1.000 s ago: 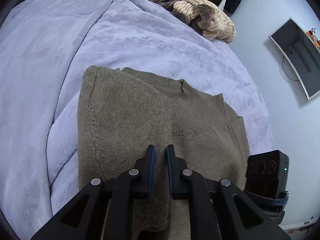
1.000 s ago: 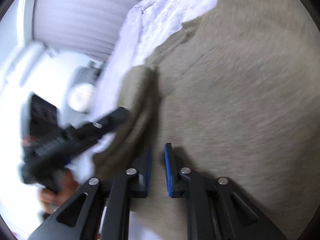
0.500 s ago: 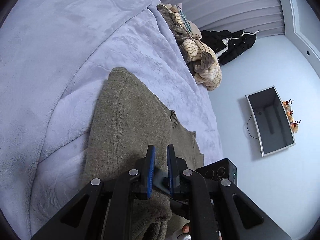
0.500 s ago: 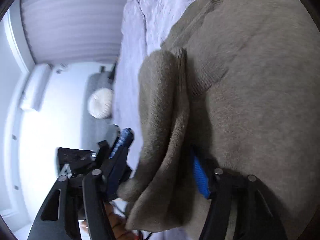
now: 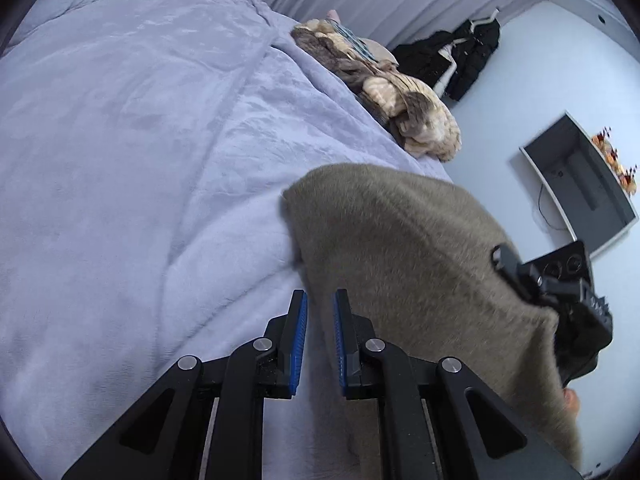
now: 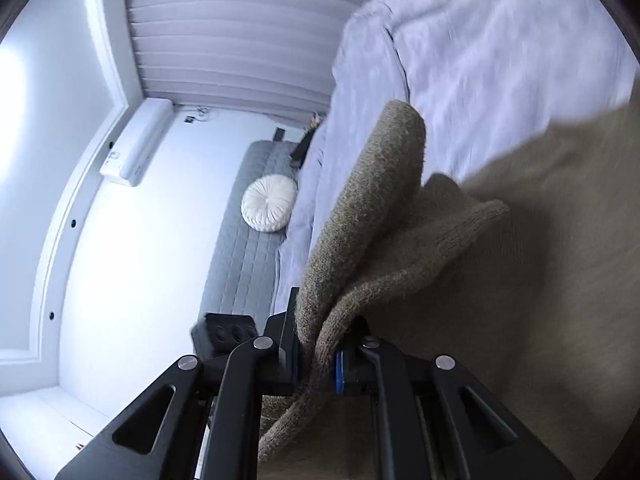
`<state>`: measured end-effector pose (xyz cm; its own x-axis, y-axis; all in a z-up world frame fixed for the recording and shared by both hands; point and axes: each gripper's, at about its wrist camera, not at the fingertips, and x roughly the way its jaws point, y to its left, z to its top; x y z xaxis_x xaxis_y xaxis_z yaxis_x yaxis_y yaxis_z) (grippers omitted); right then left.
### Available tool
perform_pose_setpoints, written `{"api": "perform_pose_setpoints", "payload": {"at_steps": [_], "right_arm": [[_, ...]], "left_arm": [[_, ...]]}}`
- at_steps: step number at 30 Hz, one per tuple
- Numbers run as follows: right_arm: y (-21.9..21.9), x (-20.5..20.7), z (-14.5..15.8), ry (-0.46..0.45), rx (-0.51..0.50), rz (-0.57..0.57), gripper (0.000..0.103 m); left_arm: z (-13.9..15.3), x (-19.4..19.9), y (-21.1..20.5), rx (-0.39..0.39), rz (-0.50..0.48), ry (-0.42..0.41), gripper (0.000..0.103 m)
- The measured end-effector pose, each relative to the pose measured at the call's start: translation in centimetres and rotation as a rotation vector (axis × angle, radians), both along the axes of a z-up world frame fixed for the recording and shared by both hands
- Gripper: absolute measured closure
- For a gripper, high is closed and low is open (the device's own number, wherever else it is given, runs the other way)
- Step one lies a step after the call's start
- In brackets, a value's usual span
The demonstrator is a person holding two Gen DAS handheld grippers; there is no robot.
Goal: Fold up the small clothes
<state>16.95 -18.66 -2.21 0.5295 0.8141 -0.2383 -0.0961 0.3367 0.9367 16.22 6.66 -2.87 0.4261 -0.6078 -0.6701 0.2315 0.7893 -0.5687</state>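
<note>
Sweater (image 5: 420, 264) fabric fills the right half of my left wrist view, lifted off the lavender bed (image 5: 140, 140) and draped over the right gripper (image 5: 560, 300), whose black body pokes out at the far edge. My left gripper (image 5: 320, 320) now has nothing between its blue pads, which stand narrowly parted; half a second ago it was buried in the knit, so I read that as a release. A pile of other clothes (image 5: 400, 100) waits farther up the bed.

From the right wrist view, the right gripper (image 6: 316, 360) is clamped on a doubled edge of the sweater (image 6: 400, 220), where a moment ago it was wide apart around the fold. The hold has passed to my right side, and I judge the fold-over is under way.
</note>
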Motion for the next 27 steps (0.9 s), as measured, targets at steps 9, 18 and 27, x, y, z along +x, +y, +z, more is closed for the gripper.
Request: {"api": "perform_pose_setpoints", "payload": {"at_steps": [9,18,27], "right_arm": [[-14.2,-6.9,-5.0,0.112,-0.142,-0.230,0.089],[-16.8,-7.2,-9.3,0.180,-0.014,-0.256,0.050],[-13.3,-5.8,-1.1,0.001,-0.357,-0.301,0.090]], "left_arm": [[-3.0,-1.9,-14.1,0.183,-0.235,-0.004,0.090],[-2.2,-2.5,-14.6,0.270,-0.194,-0.051,0.089],[-1.7,-1.8,-14.1,0.365,-0.149,-0.105,0.089]]}}
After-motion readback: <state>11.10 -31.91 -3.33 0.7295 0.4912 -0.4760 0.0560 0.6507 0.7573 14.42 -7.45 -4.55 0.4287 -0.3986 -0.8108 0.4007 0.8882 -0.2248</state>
